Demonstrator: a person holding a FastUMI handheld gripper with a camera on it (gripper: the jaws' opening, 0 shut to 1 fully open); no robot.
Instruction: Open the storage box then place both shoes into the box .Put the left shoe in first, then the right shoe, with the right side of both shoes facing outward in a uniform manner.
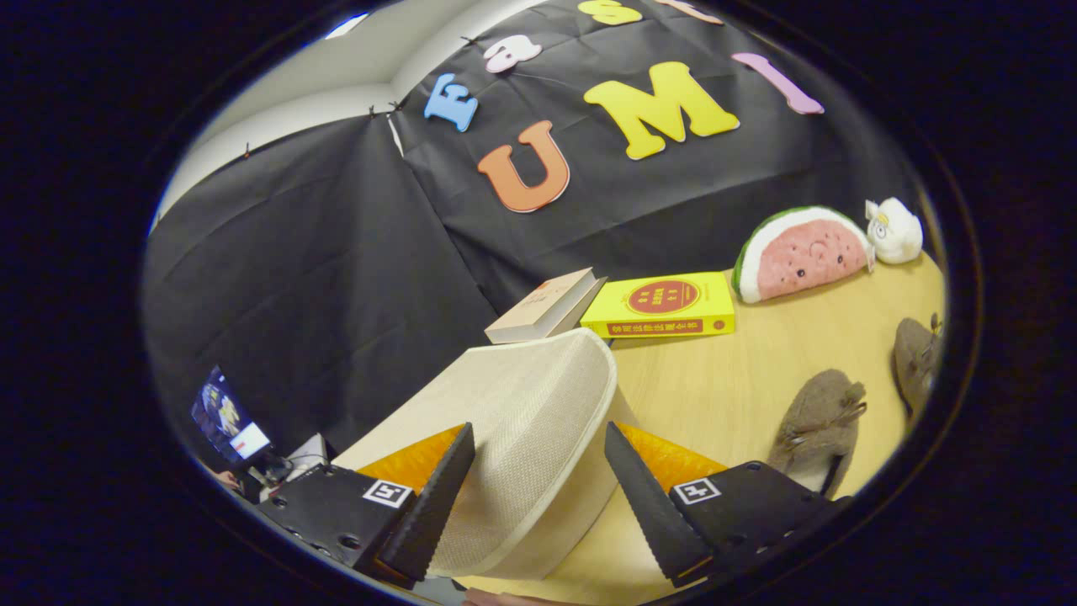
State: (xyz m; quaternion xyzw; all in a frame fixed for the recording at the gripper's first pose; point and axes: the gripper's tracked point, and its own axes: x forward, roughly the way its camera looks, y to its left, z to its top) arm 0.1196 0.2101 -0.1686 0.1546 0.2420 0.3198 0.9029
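The storage box's beige woven lid (522,421) stands tilted up off the wooden table (724,370), and its rounded front edge sits between my fingers. My gripper (538,438) is shut on that edge: one finger lies on the woven top, the other fingertip is against the rim's underside. The box body below is hidden by the lid. Two brown fuzzy shoes lie on the table off to the right of the fingers. One shoe (820,417) is close beside the right finger. The other shoe (915,362) lies farther out near the table's edge.
Beyond the lid a yellow book (660,305) lies flat, with a beige book (547,305) leaning beside it. A watermelon plush (803,252) and a small white plush (893,229) stand at the back by the black cloth wall. A small screen (229,419) glows low left.
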